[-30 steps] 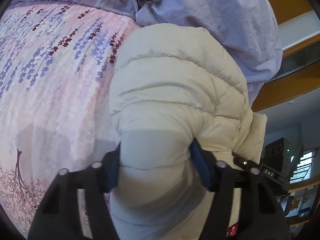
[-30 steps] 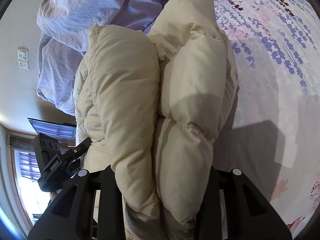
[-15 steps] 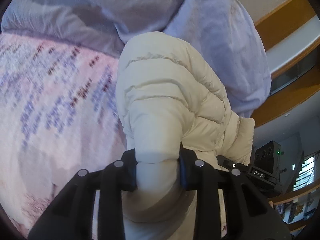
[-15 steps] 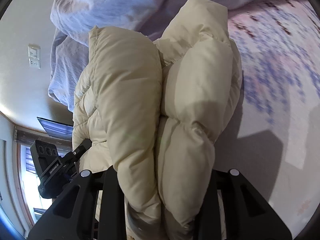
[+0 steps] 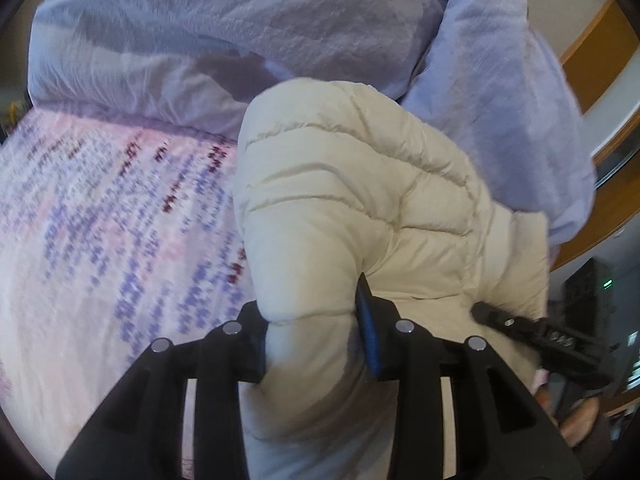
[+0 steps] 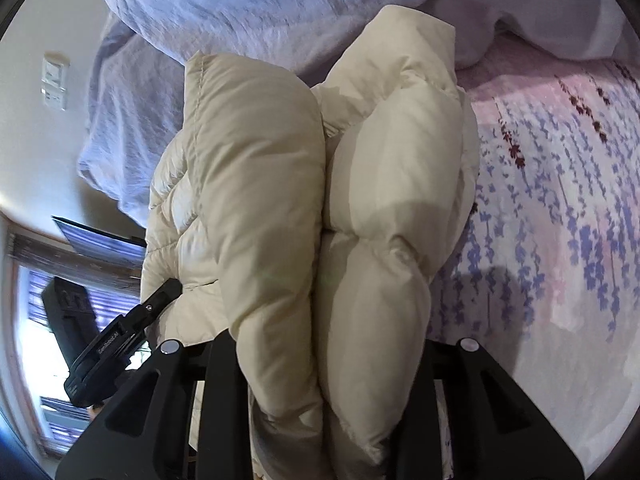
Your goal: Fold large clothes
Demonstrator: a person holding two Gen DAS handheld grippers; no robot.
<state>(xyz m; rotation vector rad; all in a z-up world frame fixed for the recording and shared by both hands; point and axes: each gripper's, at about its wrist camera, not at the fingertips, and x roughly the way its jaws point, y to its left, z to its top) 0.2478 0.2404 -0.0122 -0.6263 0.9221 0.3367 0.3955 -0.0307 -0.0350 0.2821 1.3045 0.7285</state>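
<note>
Both grippers have carried the folded cream quilted puffer jacket [image 5: 360, 200] toward the crumpled lilac duvet [image 5: 240, 32] at twelve o'clock, left gripper [image 5: 312, 344] and right gripper [image 6: 320, 364] each clamped on it above the pink floral bedsheet [image 6: 560, 220].

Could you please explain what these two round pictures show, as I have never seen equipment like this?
There is no robot here: a person holds a black two-finger gripper in each hand, and a fisheye camera on each looks forward along its fingers, hence the round pictures. One picture is from the left gripper, the other from the right gripper. Both are clamped on the same cream quilted puffer jacket, already doubled into thick layers. Beneath lies a pink bedsheet printed with purple flowers, with a crumpled pale lavender duvet behind. Each view also catches the other gripper at its edge.
</note>
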